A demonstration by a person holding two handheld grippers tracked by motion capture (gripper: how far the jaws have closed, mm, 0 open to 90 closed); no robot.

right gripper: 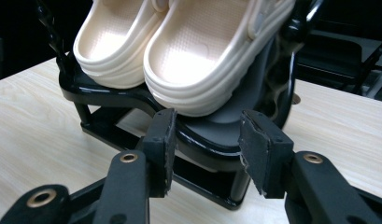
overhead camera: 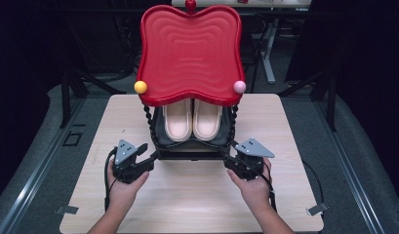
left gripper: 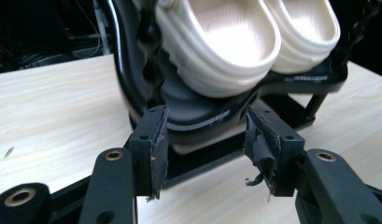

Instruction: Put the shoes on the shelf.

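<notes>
Nearest the person, both grippers are seen low on the wooden table [overhead camera: 187, 195], one at each front corner of the black rack [overhead camera: 191, 146].

Left gripper [overhead camera: 149, 157]: jaws held open, gap roughly as wide as the rack's front-left corner, nothing clamped. In the left gripper view the worn pads [left gripper: 159, 140] are placed either side of the lower tray edge; contact cannot be confirmed.

Right gripper [overhead camera: 229, 157]: same state, jaws spread, nothing held. In the right gripper view the rack's front-right rim [right gripper: 205, 140] is seen between the jaws, close but apparently not pinched.

Key relation: the rack lies straight ahead of both grippers, centred between them. Neither hand is clearly nearer; the approach is symmetric. The rack's front edge runs left-right across the table, so it is flanked at both ends. A two-handed grab or shift of the rack is judged likely; jaws would need closing on the lower tray rim first.

Further in, a pair of cream clogs [overhead camera: 192, 119] is parked on the lower shelf, heels toward the person, long axes pointing away, side by side and touching.

Above and behind, the red top tray [overhead camera: 189, 53] is carried on twisted black posts, with a yellow knob [overhead camera: 140, 87] and a pink knob [overhead camera: 239, 87] at its front corners. Tipping of the top-heavy rack is a risk if the pull is uneven.
</notes>
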